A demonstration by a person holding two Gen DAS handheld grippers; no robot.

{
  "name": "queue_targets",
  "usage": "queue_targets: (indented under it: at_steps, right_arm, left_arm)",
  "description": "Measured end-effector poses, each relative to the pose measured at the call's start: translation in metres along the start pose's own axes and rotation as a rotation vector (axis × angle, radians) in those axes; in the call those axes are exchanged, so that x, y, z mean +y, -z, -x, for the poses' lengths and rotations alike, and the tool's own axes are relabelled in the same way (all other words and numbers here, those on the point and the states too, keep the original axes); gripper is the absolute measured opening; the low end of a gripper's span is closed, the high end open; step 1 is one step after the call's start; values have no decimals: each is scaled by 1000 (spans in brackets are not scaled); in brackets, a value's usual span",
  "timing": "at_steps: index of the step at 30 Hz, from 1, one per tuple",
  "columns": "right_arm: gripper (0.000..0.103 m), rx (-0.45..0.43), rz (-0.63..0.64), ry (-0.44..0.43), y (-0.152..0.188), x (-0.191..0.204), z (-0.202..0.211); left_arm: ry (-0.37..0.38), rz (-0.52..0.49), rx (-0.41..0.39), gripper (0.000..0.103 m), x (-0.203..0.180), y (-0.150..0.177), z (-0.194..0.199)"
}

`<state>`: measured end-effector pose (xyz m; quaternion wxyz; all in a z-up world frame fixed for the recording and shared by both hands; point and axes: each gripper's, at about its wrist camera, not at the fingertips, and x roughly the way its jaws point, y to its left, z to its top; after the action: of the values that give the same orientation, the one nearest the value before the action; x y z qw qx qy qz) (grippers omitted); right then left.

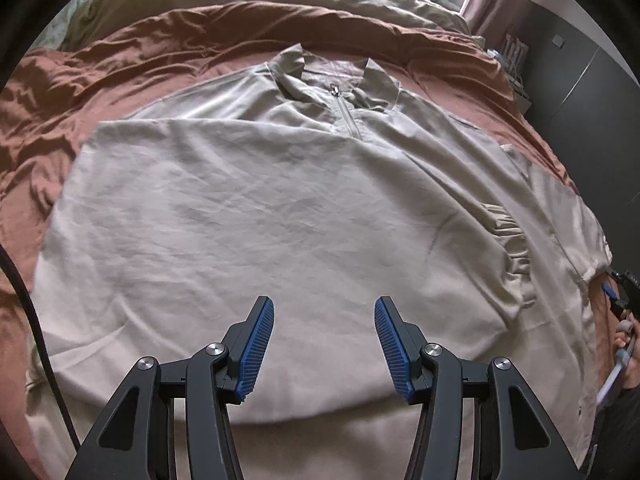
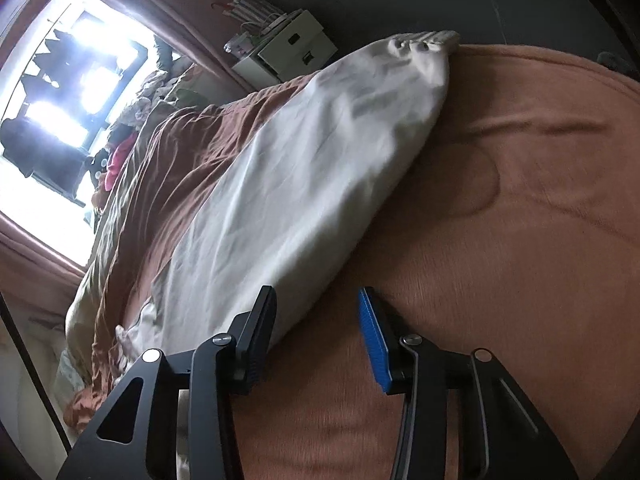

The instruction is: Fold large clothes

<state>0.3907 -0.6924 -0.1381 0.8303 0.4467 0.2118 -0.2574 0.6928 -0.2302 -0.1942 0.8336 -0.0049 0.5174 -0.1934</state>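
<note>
A large pale shirt (image 1: 256, 216) lies spread on a bed covered with a rust-brown sheet (image 1: 80, 92). Its collar (image 1: 336, 76) and short zip (image 1: 349, 118) point toward the far end of the bed, and one side has been folded across the chest so that a broad flat panel covers most of the front. Along the right edge of that panel the cloth is bunched into small gathers.

The left gripper (image 1: 324, 322) hangs above the near part of the shirt, its blue pads (image 1: 256, 352) standing well apart with nothing between them; only cloth shows beyond the gap.

In the right wrist view the right gripper (image 2: 316, 320) sits low at the edge of the shirt (image 2: 304, 184), where a long pale fold runs away toward a ribbed cuff (image 2: 436, 38). Its jaws stand apart, one finger over the shirt's edge, the other over the brown sheet (image 2: 520, 240). The frame is blurred, so whether the nearer finger touches the cloth is hard to say; nothing appears clamped.

In the left view, a hand (image 1: 624, 344) shows at the right rim. A bright window (image 2: 80, 92) and a small white cabinet (image 2: 288, 50) stand past the bed.
</note>
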Motion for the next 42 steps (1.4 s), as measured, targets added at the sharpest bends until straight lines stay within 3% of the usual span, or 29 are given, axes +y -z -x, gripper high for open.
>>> queue_targets:
  at_steps: [4, 6, 8, 11, 20, 23, 29, 33, 36, 39, 42]
  right_arm:
    - [31, 1, 3, 21, -7, 2, -15]
    - [15, 3, 4, 36, -9, 1, -21]
    - [6, 0, 27, 62, -11, 4, -24]
    - [2, -10, 57, 71, -12, 17, -13]
    - [1, -107, 247, -36, -10, 103, 66]
    - [1, -124, 315, -77, 1, 138, 90]
    - [1, -116, 436, -148, 32, 194, 122]
    - [1, -102, 514, -160, 53, 220, 134]
    - [1, -84, 565, -184, 75, 243, 138]
    - [1, -67, 602, -195, 81, 258, 131]
    - [1, -27, 648, -215, 97, 277, 118]
  left_arm:
    - [-4, -9, 15, 55, 0, -1, -15]
    - [-12, -13, 27, 55, -1, -1, -22]
    - [-21, -11, 52, 55, 0, 1, -33]
    - [-18, -4, 39, 55, 1, 4, -32]
    - [87, 68, -28, 55, 1, 15, 10]
    - [75, 65, -45, 55, -2, 20, 22]
    - [127, 96, -105, 55, 1, 36, 47]
    - [121, 103, -130, 60, 9, 47, 48]
    - [148, 137, -105, 60, 19, 50, 43]
    - [128, 134, -132, 60, 24, 51, 50]
    - [165, 167, -155, 60, 34, 53, 61]
